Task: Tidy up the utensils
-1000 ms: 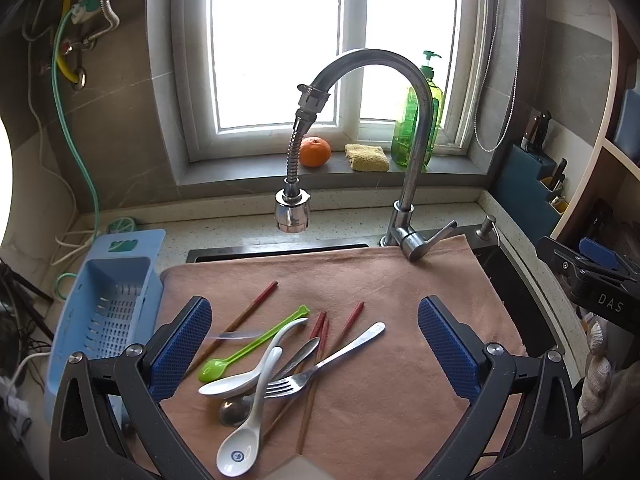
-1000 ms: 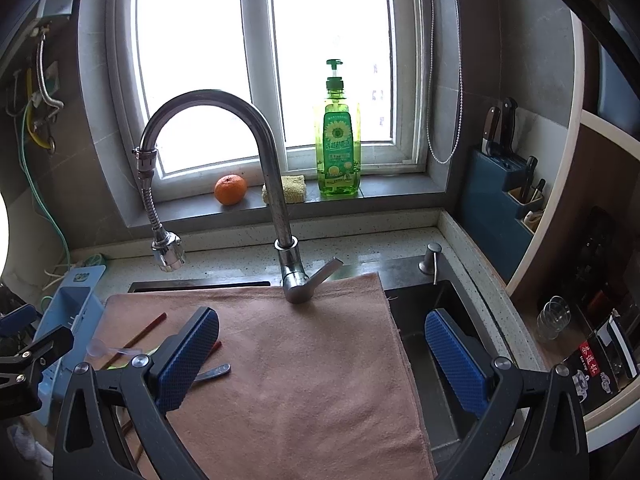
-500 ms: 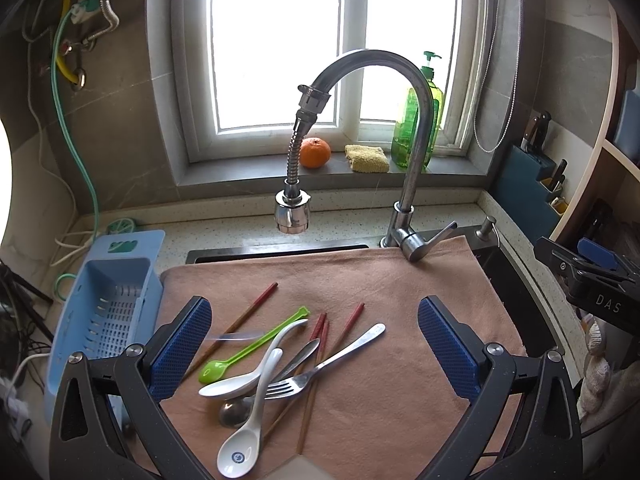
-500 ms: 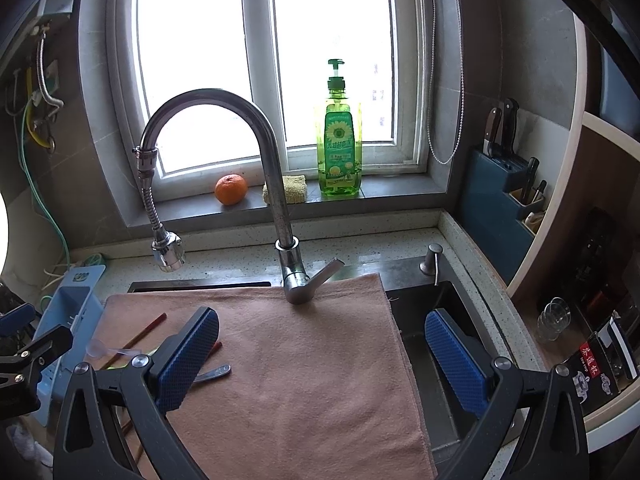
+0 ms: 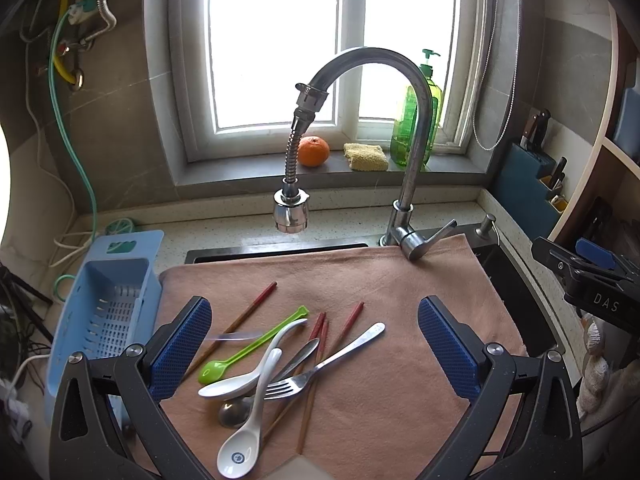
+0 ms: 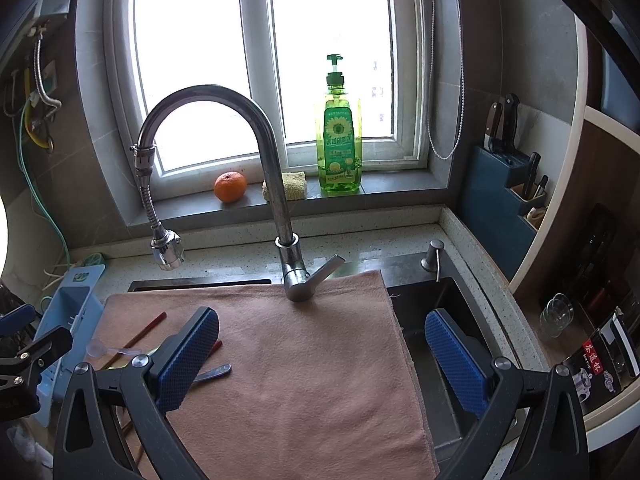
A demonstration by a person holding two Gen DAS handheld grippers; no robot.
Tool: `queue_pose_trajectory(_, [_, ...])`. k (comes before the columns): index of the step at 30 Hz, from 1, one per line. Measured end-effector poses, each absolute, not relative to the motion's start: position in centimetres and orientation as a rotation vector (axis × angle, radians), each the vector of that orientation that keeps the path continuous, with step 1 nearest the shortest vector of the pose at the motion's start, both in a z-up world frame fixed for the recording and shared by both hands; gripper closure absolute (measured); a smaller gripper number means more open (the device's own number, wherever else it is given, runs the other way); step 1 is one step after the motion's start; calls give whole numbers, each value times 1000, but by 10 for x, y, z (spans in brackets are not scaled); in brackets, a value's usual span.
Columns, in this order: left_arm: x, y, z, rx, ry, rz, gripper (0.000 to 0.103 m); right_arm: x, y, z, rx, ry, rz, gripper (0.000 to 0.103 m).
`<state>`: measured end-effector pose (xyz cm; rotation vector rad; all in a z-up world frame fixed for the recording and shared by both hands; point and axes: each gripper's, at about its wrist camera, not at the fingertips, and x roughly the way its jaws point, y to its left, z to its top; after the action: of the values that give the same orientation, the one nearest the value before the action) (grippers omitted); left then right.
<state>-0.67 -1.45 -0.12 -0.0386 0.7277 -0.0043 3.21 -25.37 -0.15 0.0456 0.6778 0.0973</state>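
A: How are the tongs set?

B: The left tongs (image 5: 314, 354) are spread wide and empty above the heap; the right tongs (image 6: 322, 358) likewise, over bare towel (image 6: 304, 380).

A: Where is a hold taken?

B: The steel fork (image 5: 320, 364), judged stiff and slippery, is best pinched mid-handle. The white ceramic spoons (image 5: 256, 392), glossy and judged fragile, are crossed over chopsticks (image 5: 316, 344) beside the blue basket (image 5: 104, 312).

On the cloth (image 5: 400, 380) lie two white ceramic spoons (image 5: 256, 376), one green plastic spoon (image 5: 256, 346), one clear plastic spoon (image 5: 236, 336), one metal spoon (image 5: 234, 414), one fork (image 5: 328, 364) and four chopsticks (image 5: 252, 306).
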Motion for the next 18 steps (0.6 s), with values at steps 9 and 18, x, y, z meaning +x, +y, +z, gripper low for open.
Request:
queue_pose_trajectory(9, [-5,-14,-2,-35,729,-7,1,32,-254,-3,46,678,98,1])
queue_pose_trajectory(18, [-4,-15,-2,-35,730,-9,1,33,-254,-3,47,679,97,1])
